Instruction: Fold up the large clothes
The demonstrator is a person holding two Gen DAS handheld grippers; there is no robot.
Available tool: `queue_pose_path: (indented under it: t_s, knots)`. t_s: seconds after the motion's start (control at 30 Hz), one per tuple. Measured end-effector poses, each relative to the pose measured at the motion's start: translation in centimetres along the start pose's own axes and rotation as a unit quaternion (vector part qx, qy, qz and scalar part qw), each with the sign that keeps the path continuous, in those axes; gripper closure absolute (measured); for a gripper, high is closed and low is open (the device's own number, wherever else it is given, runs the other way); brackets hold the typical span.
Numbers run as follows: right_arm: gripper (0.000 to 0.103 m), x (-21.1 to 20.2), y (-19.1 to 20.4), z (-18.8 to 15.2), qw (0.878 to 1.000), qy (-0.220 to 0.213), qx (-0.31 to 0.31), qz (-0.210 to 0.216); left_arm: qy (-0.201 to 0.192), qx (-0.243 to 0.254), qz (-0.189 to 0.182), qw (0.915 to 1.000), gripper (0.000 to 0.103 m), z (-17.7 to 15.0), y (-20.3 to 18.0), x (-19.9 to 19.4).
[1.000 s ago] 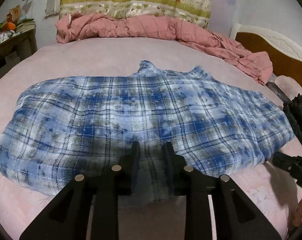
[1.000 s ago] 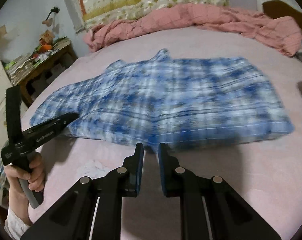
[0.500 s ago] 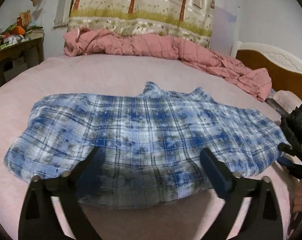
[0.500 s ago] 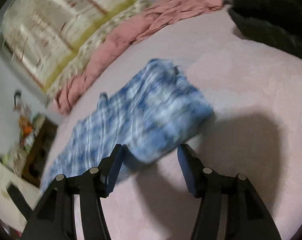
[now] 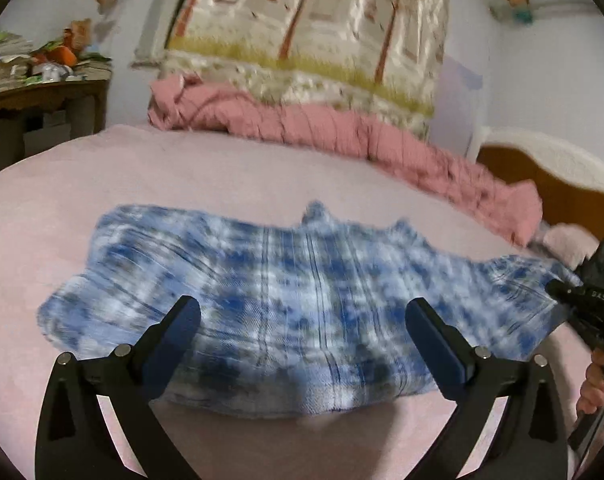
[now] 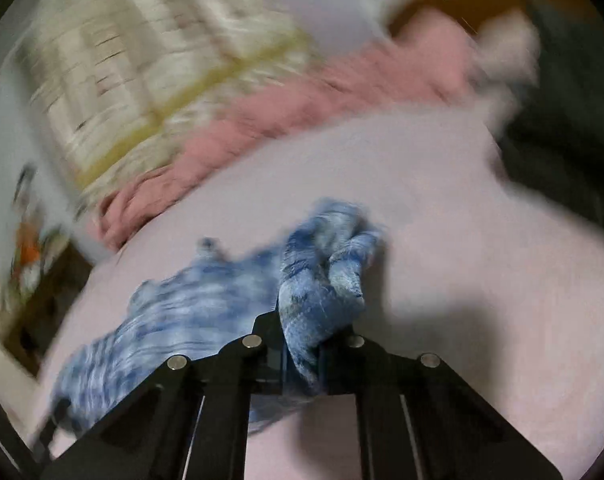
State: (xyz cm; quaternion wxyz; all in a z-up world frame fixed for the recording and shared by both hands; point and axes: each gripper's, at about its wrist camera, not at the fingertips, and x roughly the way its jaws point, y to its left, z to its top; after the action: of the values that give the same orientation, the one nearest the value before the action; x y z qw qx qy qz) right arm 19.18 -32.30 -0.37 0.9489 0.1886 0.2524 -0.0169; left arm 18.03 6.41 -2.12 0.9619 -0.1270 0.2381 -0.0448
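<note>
Fingers of my right gripper [image 6: 302,344] are closing, clenched on a bunched end of the blue plaid shirt [image 5: 302,300] at its right. My left gripper [image 5: 302,320] is spread wide, released, its 2 fingers straddling the shirt's near edge on the pink bed [image 5: 182,176].

Motion blur smears the curtain [image 6: 142,80] and desk clutter [image 6: 26,256]; the shirt's [image 6: 190,308] pattern is unreadable.
</note>
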Motion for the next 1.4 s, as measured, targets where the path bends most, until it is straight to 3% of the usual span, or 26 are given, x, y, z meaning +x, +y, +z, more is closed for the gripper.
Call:
queue_pose_path:
  t_s: [0.13, 0.23, 0.3, 0.33, 0.4, 0.5, 0.7, 0.83, 1.0, 1.17, 1.4]
  knots:
    - [0.092, 0.5, 7.8, -0.7, 0.987, 0.053, -0.093, 0.116, -0.007, -0.032, 0.008, 0.9994, 0.001, 0.1, 1.4, -0.3]
    - [0.092, 3.8, 11.9, -4.0, 0.972, 0.118, -0.157, 0.129, -0.004, -0.039, 0.006, 0.9992, 0.001, 0.2, 1.5, 0.0]
    - [0.092, 6.5, 13.0, -6.7, 0.962, 0.174, -0.167, 0.128, -0.004, -0.035, 0.006, 0.9993, 0.001, 0.2, 1.7, -0.1]
    - [0.092, 6.6, 13.4, -7.2, 0.962, 0.174, -0.172, 0.122, -0.003, -0.032, 0.007, 0.9994, 0.001, 0.2, 1.6, 0.0]
    - [0.074, 4.9, 14.2, -7.1, 0.961, 0.139, -0.197, 0.138, 0.002, -0.029, 0.008, 0.9995, 0.001, 0.2, 1.5, 0.3]
    - [0.071, 3.3, 14.6, -6.5, 0.949, 0.142, -0.203, 0.194, 0.006, -0.029, 0.007, 0.9995, 0.001, 0.2, 1.2, 0.6]
    - [0.071, 1.5, 11.5, -6.3, 0.958, 0.14, -0.152, 0.199, 0.003, -0.03, 0.004, 0.9995, 0.001, 0.2, 1.1, 0.7]
    - [0.061, -0.6, 9.3, -5.0, 0.979, 0.073, -0.15, 0.12, 0.011, -0.026, 0.0, 0.9996, 0.001, 0.1, 1.0, 1.0]
    - [0.052, 0.6, 8.2, -4.1, 0.984, 0.061, -0.166, 0.028, 0.01, -0.025, -0.001, 0.9996, 0.001, 0.0, 0.9, 1.0]
    - [0.05, 4.1, 6.8, -6.1, 0.973, 0.161, -0.155, 0.06, 0.016, -0.027, 0.001, 0.9995, 0.001, 0.0, 0.8, 1.2]
    - [0.049, 2.8, 6.2, -6.6, 0.972, 0.157, -0.161, 0.062, 0.018, -0.032, 0.0, 0.9993, 0.001, 0.1, 1.2, 1.1]
